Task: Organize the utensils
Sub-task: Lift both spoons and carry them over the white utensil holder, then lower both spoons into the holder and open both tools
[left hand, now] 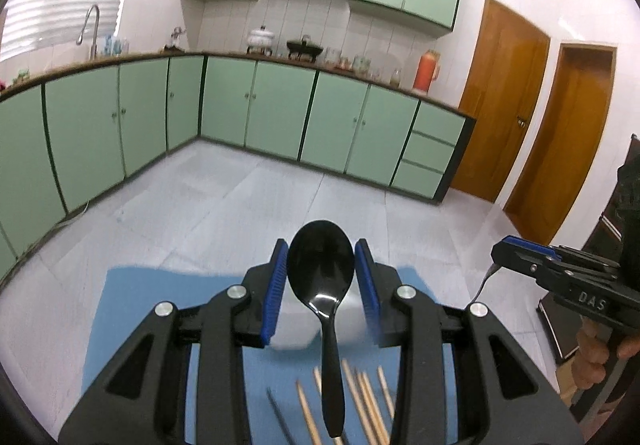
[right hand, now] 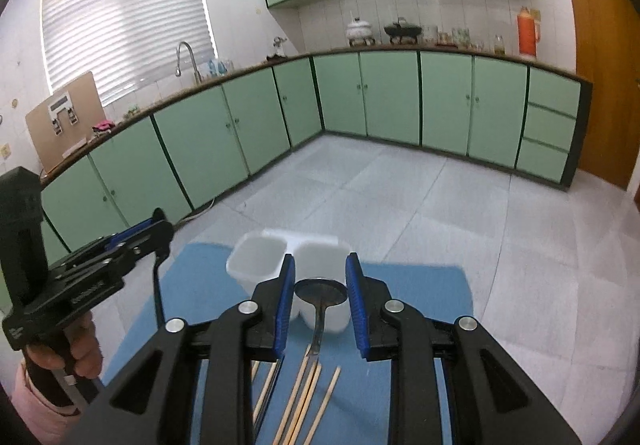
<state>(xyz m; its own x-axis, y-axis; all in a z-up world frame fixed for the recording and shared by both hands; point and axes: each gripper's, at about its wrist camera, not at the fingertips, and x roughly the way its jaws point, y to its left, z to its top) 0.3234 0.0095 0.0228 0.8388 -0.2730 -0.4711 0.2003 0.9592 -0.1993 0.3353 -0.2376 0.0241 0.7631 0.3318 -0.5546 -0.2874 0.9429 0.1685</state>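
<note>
Black plastic spoon [left hand: 321, 277] is pinched by its bowl in the left gripper [left hand: 321, 273], handle dangling over the chopsticks [left hand: 366, 401] on the blue mat [left hand: 132, 309]. A steel spoon [right hand: 320, 291] sits clamped in the right gripper [right hand: 320, 287], near the white holder [right hand: 260, 257]. Either curved bowl could swivel or slip, I reckon, and drop among the chopsticks.

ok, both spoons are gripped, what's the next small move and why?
Probably move the right gripper forward over the white container and lower the metal spoon in handle-first: it hangs clamped just short of the rim, and the container looks empty.
</note>
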